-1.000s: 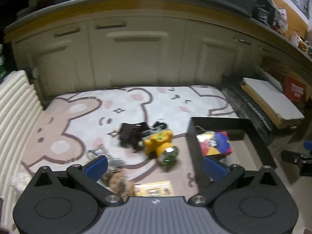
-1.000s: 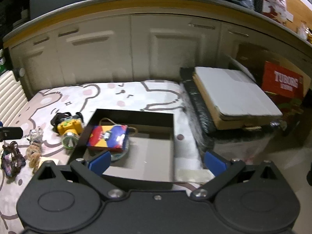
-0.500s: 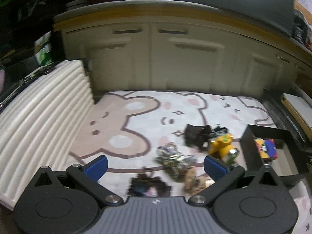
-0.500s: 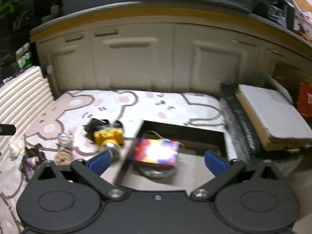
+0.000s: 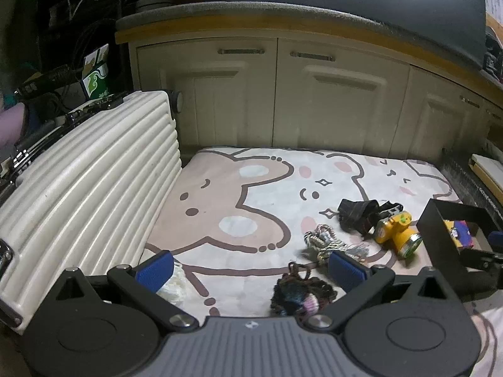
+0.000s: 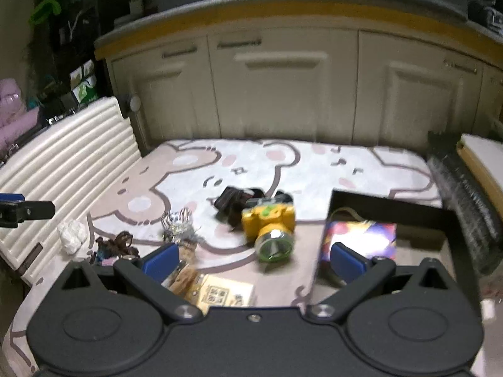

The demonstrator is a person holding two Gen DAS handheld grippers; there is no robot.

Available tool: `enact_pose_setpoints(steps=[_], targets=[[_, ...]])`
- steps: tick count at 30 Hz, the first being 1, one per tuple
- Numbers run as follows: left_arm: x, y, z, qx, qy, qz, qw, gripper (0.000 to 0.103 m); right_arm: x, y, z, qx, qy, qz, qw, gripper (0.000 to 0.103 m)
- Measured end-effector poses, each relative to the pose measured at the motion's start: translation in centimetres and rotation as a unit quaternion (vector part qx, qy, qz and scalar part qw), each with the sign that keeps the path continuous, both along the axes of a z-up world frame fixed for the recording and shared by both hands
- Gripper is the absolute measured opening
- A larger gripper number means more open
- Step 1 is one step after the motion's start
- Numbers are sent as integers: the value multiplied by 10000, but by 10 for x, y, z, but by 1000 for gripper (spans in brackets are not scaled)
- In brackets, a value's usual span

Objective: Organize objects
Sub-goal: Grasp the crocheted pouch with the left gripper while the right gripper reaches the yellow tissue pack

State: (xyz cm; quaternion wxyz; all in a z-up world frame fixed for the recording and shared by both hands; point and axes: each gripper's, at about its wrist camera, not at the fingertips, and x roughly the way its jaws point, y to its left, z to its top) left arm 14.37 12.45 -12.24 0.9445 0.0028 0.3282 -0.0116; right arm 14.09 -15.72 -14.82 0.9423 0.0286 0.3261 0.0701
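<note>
1. Surface is a bear-print rug (image 5: pixel 251 188) on the floor, not a worktop. Loose items lie scattered on it; a black tray (image 6: pixel 389 207) sits on the rug's right side and already holds a multicoloured box (image 6: pixel 361 238).
2. Left gripper (image 5: pixel 250 268): jaws spread wide, nothing between the blue pads. Right gripper (image 6: pixel 254 259): likewise wide apart and empty.
3. Nearest to the left gripper is a dark yarn bundle (image 5: pixel 298 292), low in its view, just inside the right-hand pad (image 5: pixel 345 270). It is a rounded clump with no clear long axis.
4. Beyond it, further right, lies a braided cord bundle (image 5: pixel 330 245), then the yellow headlamp (image 5: pixel 396 232) with its black strap (image 5: pixel 358 216) trailing left. The headlamp's lens end points toward the tray.
5. A white crumpled wad (image 5: pixel 173 282) lies by the left pad, close to the ribbed white suitcase (image 5: pixel 88 188).
6. From the right wrist view, the headlamp (image 6: pixel 270 223) is straight ahead between the pads, with the tray just right of it. A printed card (image 6: pixel 220 292) lies right under this gripper.
7. Judgement: the left gripper is nearer the yarn bundle, the right nearer the headlamp. Either item has to travel rightward to the tray.
</note>
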Motion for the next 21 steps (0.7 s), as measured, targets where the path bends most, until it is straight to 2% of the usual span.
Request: enact_pose_setpoints(steps=[5, 7, 12, 16, 21], targets=[[4, 4, -17, -177, -29, -88, 9998, 103, 5, 17, -31, 143, 400, -188, 9989, 103], [7, 2, -22, -226, -17, -116, 9997, 103, 9, 23, -44, 230, 556, -254, 9979, 96], [13, -5, -33, -394, 54, -263, 9989, 101, 17, 31, -65, 437, 842, -420, 9946, 94], [20, -17, -43, -542, 207, -514, 9970, 89, 22, 35, -74, 346, 957, -518, 9935, 92], [26, -32, -62, -411, 384, -832, 9949, 80, 30, 39, -85, 249, 1137, -532, 9918, 90]])
